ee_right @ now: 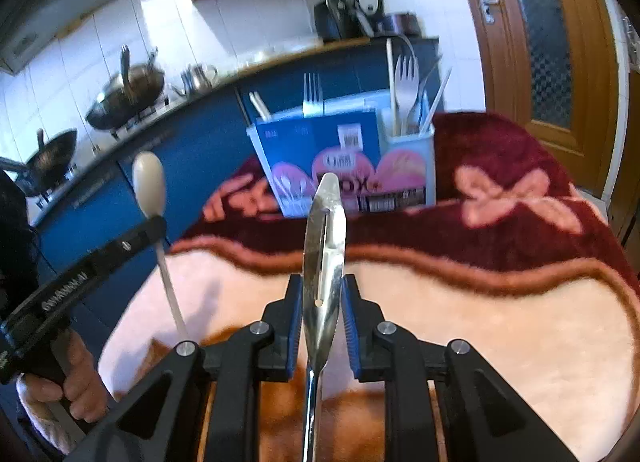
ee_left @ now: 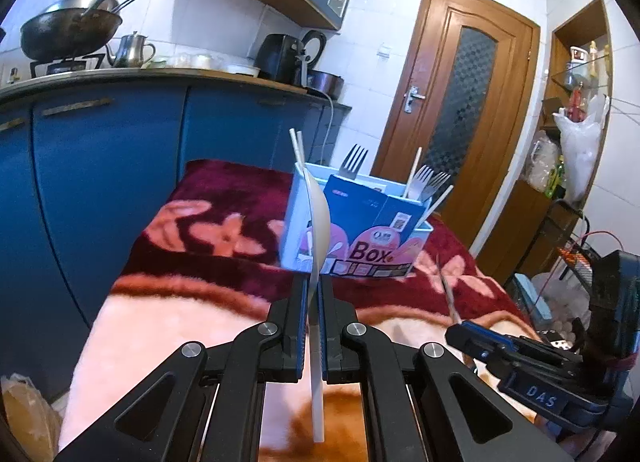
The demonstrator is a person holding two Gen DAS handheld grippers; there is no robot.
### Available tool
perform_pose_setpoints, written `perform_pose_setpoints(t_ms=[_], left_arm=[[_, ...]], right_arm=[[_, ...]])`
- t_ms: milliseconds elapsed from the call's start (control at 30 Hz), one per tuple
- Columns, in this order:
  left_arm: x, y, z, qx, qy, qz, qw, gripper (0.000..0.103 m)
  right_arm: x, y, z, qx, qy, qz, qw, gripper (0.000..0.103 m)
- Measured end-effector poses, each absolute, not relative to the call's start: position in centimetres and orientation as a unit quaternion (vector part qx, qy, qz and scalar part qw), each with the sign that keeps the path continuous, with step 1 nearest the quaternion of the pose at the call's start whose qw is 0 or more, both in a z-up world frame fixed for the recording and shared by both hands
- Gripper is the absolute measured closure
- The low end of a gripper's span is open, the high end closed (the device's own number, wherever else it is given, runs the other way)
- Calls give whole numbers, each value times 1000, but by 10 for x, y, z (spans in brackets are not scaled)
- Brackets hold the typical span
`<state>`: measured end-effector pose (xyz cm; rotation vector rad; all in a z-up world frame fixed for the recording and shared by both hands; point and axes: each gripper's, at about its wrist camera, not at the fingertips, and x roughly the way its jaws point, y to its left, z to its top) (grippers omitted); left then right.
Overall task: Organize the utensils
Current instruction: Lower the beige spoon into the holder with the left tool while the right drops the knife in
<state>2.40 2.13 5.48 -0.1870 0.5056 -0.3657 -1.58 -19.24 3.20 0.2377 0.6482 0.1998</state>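
A blue and pink utensil box (ee_left: 360, 234) stands on the blanket-covered table and holds forks (ee_left: 354, 162) and chopsticks (ee_left: 298, 144). It also shows in the right wrist view (ee_right: 344, 158). My left gripper (ee_left: 314, 286) is shut on a white plastic spoon (ee_left: 319, 222), held edge-on just in front of the box. My right gripper (ee_right: 322, 286) is shut on a metal fork (ee_right: 325, 246), seen edge-on, held above the blanket in front of the box. The right gripper also shows in the left wrist view (ee_left: 460, 328), and the white spoon shows in the right wrist view (ee_right: 150, 182).
A maroon and pink flowered blanket (ee_left: 224, 230) covers the table. Blue kitchen cabinets (ee_left: 100, 166) with woks and a kettle on the counter stand at the left and behind. A wooden door (ee_left: 456, 102) is at the back right. Shelves and bags (ee_left: 576, 150) crowd the right.
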Motion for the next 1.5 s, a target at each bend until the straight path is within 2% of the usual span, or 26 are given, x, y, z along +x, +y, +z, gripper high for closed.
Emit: perform_pose_setpoints(t_ms=[200,800,1500], left_arm=[[22,16,62,-89,237,-185,950,98],[48,-6,102,-68,186,-173,965,98],[123,-24,150,-73,100,-157,980,98]], right_arm=[[-26,-202,43,133,274,97,947,82],[-24,-242,63,145,213,74,963,82],[-12,-271,66,154,190,48,968,82]])
